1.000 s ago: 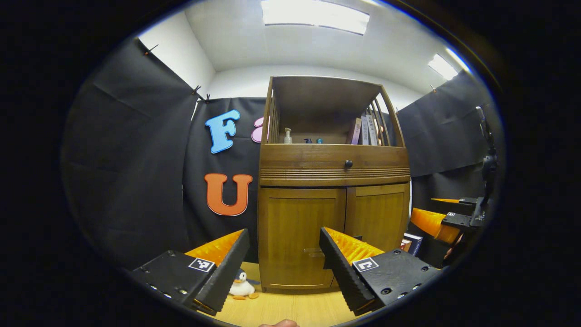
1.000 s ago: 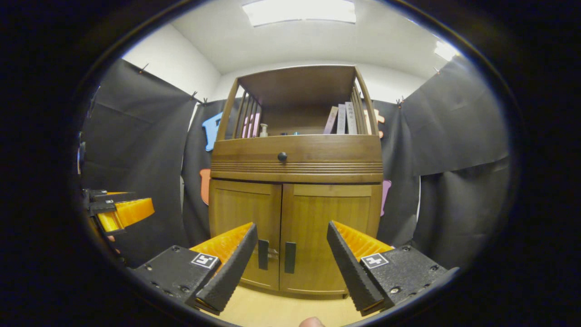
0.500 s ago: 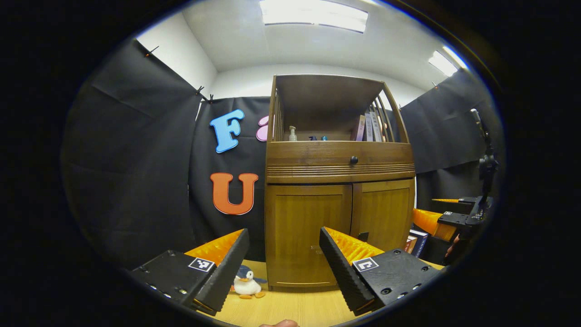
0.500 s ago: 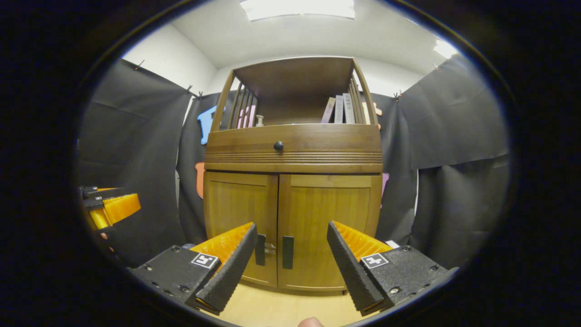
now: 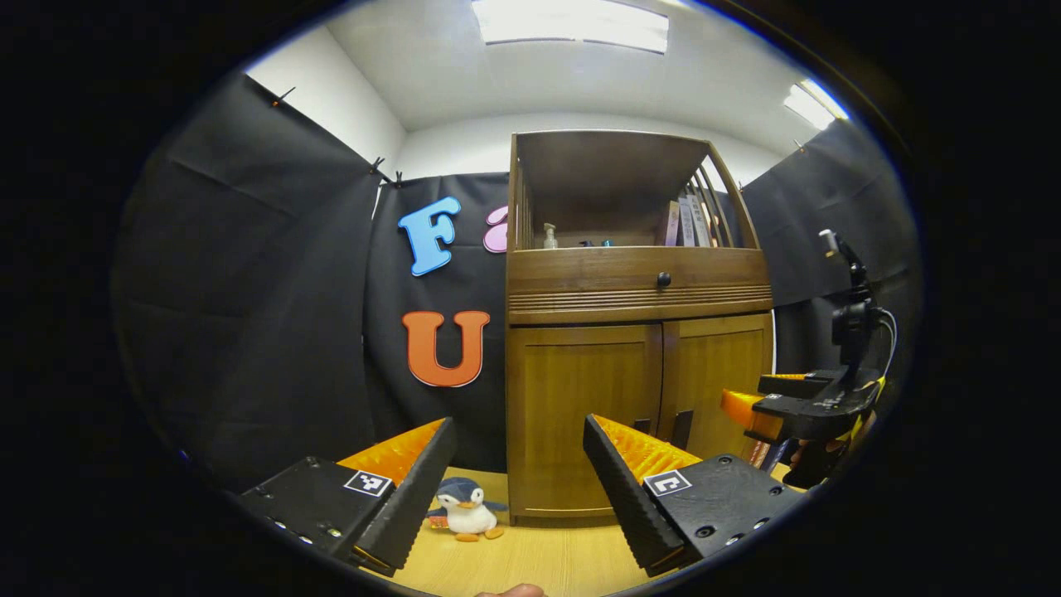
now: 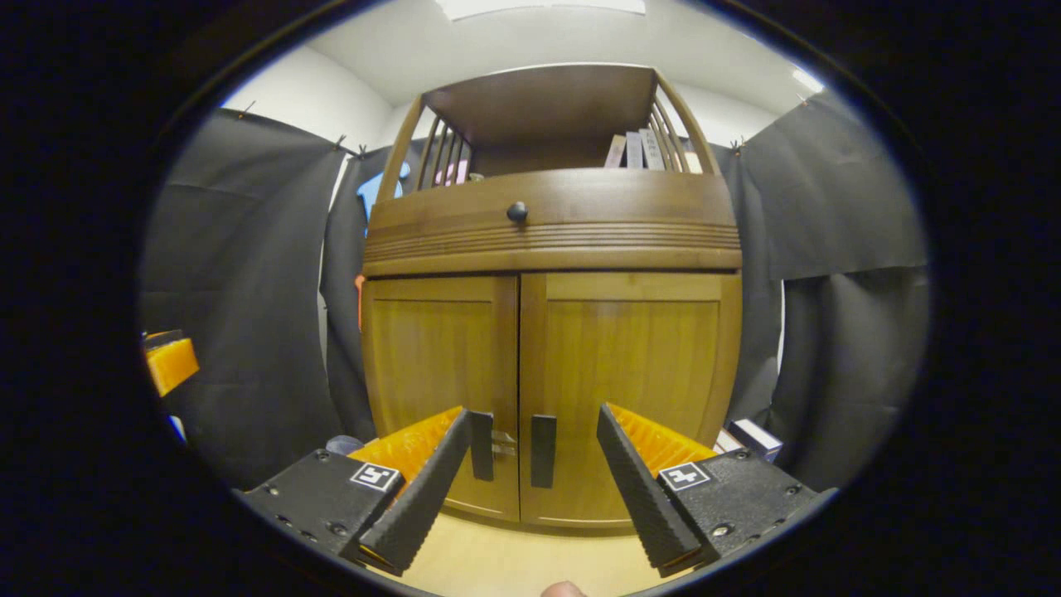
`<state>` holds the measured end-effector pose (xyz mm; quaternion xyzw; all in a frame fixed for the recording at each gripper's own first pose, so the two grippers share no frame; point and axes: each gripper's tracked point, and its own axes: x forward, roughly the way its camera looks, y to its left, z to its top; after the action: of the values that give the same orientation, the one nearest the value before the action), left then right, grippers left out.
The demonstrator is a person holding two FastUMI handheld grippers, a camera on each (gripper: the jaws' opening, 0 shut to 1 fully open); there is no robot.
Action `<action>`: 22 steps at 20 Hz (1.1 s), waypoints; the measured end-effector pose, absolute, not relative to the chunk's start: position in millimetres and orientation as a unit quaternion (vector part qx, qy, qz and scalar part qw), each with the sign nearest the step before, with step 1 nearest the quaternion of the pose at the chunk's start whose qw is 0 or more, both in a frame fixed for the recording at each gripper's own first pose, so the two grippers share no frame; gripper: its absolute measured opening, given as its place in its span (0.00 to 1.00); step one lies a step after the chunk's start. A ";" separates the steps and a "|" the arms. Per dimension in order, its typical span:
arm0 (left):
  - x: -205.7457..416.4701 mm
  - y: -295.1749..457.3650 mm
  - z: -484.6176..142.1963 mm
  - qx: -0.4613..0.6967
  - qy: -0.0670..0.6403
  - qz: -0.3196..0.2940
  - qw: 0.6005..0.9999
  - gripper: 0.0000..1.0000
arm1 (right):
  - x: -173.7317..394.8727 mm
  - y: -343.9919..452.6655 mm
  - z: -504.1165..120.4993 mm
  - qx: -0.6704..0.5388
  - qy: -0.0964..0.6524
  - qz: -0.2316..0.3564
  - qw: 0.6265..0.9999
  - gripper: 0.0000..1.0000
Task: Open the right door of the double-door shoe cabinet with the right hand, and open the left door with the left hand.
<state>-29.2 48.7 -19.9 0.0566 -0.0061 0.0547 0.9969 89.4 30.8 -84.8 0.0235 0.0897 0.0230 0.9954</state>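
Note:
The wooden shoe cabinet stands straight ahead in the right gripper view with both doors shut. Its left door and right door meet at two dark upright handles, the left handle and the right handle. My right gripper is open, close in front of the handles, touching neither. In the left gripper view the cabinet sits farther off, right of centre. My left gripper is open and holds nothing. The right gripper shows at the far right there, beside the right door.
A small penguin plush lies on the wooden floor at the cabinet's left foot. Books and a bottle stand on the upper shelf above a drawer knob. A box lies right of the cabinet.
The right gripper has moved closer to the cabinet, whose handles now stand between its fingers in view. The left gripper has shifted left, so the cabinet sits farther right. Both doors stay shut.

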 end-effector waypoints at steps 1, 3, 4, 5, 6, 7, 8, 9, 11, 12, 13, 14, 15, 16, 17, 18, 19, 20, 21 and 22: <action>-31.2 49.6 -21.1 0.057 -0.006 0.055 0.997 0.95 | 99.7 28.8 -94.9 0.023 0.098 0.019 0.995 0.99; -34.9 56.6 -24.2 0.060 -0.004 0.061 0.996 0.95 | 119.3 26.3 -118.9 0.022 0.121 0.015 0.992 0.98; -35.9 61.1 -25.6 0.064 -0.004 0.066 0.996 0.95 | 127.9 24.8 -131.3 0.022 0.134 0.013 0.991 0.97; -38.1 62.6 -24.2 0.067 -0.005 0.069 0.995 0.95 | 137.5 23.7 -141.8 0.023 0.142 0.006 0.990 0.96; -38.5 64.5 -22.9 0.071 -0.005 0.073 0.995 0.95 | 145.6 22.4 -148.0 0.025 0.146 0.003 0.989 0.96; -39.4 68.7 -23.0 0.073 -0.006 0.078 0.994 0.95 | 152.3 21.1 -152.7 0.026 0.147 -0.002 0.989 0.96; -40.5 72.0 -22.6 0.075 -0.006 0.083 0.994 0.95 | 160.4 18.8 -158.4 0.027 0.150 -0.007 0.988 0.94; -40.9 75.2 -22.3 0.076 -0.005 0.088 0.993 0.95 | 168.8 16.4 -165.6 0.028 0.155 -0.010 0.987 0.94; -44.0 79.4 -21.0 0.078 -0.003 0.099 0.992 0.95 | 181.3 15.0 -177.3 0.035 0.163 -0.014 0.986 0.90; -45.9 82.8 -21.7 0.078 -0.003 0.104 0.992 0.95 | 186.5 14.0 -181.9 0.036 0.167 -0.017 0.985 0.89; -47.4 85.1 -22.2 0.077 -0.003 0.108 0.991 0.95 | 191.4 11.0 -185.9 0.035 0.169 -0.023 0.985 0.87; -48.8 86.8 -23.1 0.076 -0.002 0.112 0.991 0.94 | 197.3 10.1 -189.3 0.034 0.168 -0.026 0.985 0.82; -50.4 89.0 -23.5 0.074 0.000 0.116 0.990 0.95 | 202.7 11.2 -193.8 0.034 0.169 -0.026 0.985 0.80; -51.5 92.6 -24.3 0.073 0.001 0.120 0.990 0.95 | 206.8 13.0 -194.2 0.036 0.168 -0.024 0.985 0.74; -54.1 95.8 -24.7 0.073 0.002 0.124 0.990 0.95 | 210.4 13.7 -199.1 0.033 0.171 -0.030 0.984 0.72; -55.8 98.4 -23.9 0.074 0.002 0.128 0.989 0.95 | 213.0 15.6 -201.1 0.032 0.173 -0.031 0.984 0.70; -57.6 101.3 -23.6 0.073 0.002 0.131 0.989 0.95 | 215.0 17.2 -203.8 0.030 0.176 -0.035 0.983 0.67; -57.8 103.6 -24.4 0.073 0.003 0.134 0.988 0.95 | 217.2 16.0 -206.0 0.029 0.179 -0.043 0.982 0.64; -58.8 104.8 -24.3 0.072 0.003 0.135 0.988 0.95 | 218.7 16.6 -207.8 0.032 0.180 -0.046 0.982 0.61; -60.3 107.1 -26.4 0.071 0.004 0.136 0.988 0.95 | 219.9 20.2 -209.2 0.037 0.182 -0.045 0.982 0.56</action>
<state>-60.3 107.1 -26.4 0.0712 0.0039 0.1363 0.9881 219.9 20.2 -209.2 0.0371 0.1818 -0.0451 0.9816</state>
